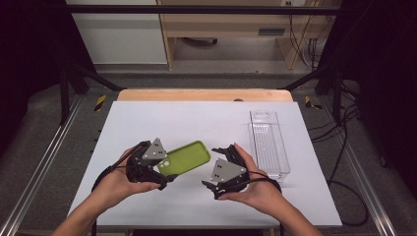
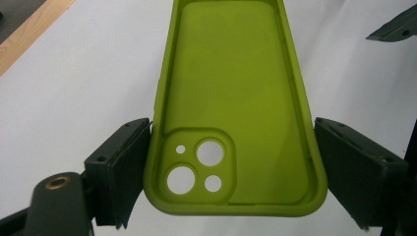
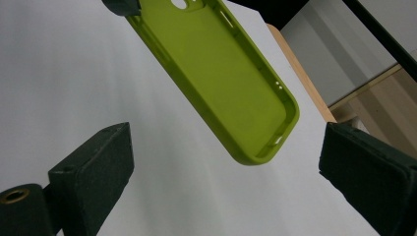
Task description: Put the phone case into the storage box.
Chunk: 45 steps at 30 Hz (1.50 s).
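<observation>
At the case's five o'clock, the wide-apart right gripper [image 1: 212, 167] should straddle the free end squarely while the left gripper [image 1: 162, 169] clamps the green phone case [image 1: 187, 157].

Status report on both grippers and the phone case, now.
Left gripper clamped across green phone case, camera-hole end. Right gripper open, empty, facing the case's free end. Clear bin off to the right, nothing between.
</observation>
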Tool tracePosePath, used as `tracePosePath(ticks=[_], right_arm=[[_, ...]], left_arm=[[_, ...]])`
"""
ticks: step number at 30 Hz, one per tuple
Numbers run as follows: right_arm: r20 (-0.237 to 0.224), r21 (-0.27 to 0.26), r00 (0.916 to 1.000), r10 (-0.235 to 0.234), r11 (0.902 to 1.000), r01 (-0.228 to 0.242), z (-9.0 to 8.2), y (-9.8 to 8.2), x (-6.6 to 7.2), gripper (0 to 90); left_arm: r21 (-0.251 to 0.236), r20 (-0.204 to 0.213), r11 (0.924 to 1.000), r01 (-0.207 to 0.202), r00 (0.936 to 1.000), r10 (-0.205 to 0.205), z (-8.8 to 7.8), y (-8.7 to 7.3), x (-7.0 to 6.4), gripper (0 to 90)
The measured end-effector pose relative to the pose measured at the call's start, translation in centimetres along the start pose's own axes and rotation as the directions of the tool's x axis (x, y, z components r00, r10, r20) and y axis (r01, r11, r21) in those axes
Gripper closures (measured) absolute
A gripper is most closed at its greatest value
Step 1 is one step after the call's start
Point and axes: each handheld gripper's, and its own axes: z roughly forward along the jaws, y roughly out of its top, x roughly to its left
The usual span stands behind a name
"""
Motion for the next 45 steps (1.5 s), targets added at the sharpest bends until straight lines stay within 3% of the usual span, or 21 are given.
tracePosePath(ticks=[20, 35, 45], right_arm=[[-0.041, -0.004, 0.9980, -0.049, 0.9988, 0.049, 1.7, 0.7, 0.8, 16.2], [-0.051, -0.005, 0.9956, -0.079, 0.9969, 0.079, 2.2, 1.1, 1.4, 20.8], [-0.066, -0.012, 0.9893, -0.131, 0.9914, 0.130, 2.7, 1.7, 1.8, 32.3]], left_arm=[[0.035, 0.022, 0.9993, -0.009, 0.9997, 0.008, 1.7, 0.2, 0.2, 16.3], [0.040, 0.029, 0.9992, -0.004, 0.9996, 0.003, 1.6, 0.4, 0.2, 16.3], [0.050, 0.019, 0.9987, -0.014, 0.9997, 0.013, 1.3, 0.9, 0.3, 16.3]])
